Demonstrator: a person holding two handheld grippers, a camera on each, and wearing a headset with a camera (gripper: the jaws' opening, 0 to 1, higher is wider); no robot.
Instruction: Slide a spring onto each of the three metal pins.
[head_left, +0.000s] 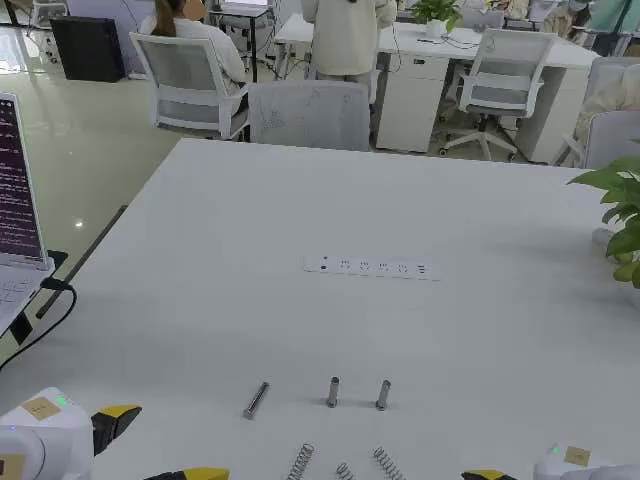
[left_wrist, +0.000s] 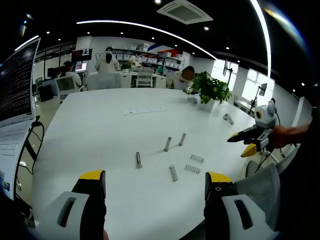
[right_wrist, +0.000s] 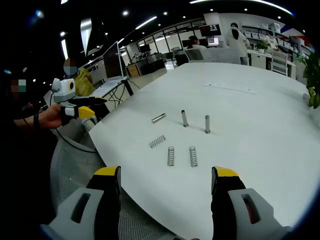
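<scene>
Three metal pins stand in a row on the white table (head_left: 200, 250): one lying pin (head_left: 256, 399) (right_wrist: 158, 118) at the left, and two upright pins (head_left: 333, 391) (head_left: 383, 394). Three loose springs (head_left: 300, 461) (head_left: 344, 470) (head_left: 388, 463) lie in front of them, near the table's edge. My left gripper (head_left: 158, 444) (left_wrist: 155, 180) is open at the near left, off the springs, with nothing between its jaws. At the near right my right gripper (right_wrist: 166, 174) is also open and holds nothing; its yellow fingertip (head_left: 487, 475) peeks in at the bottom.
A white power strip (head_left: 372, 267) lies mid-table. A laptop (head_left: 15, 200) with a black cable (head_left: 50, 310) sits at the left edge, a potted plant (head_left: 620, 210) at the right. Office chairs (head_left: 308, 113) and people stand beyond the far edge.
</scene>
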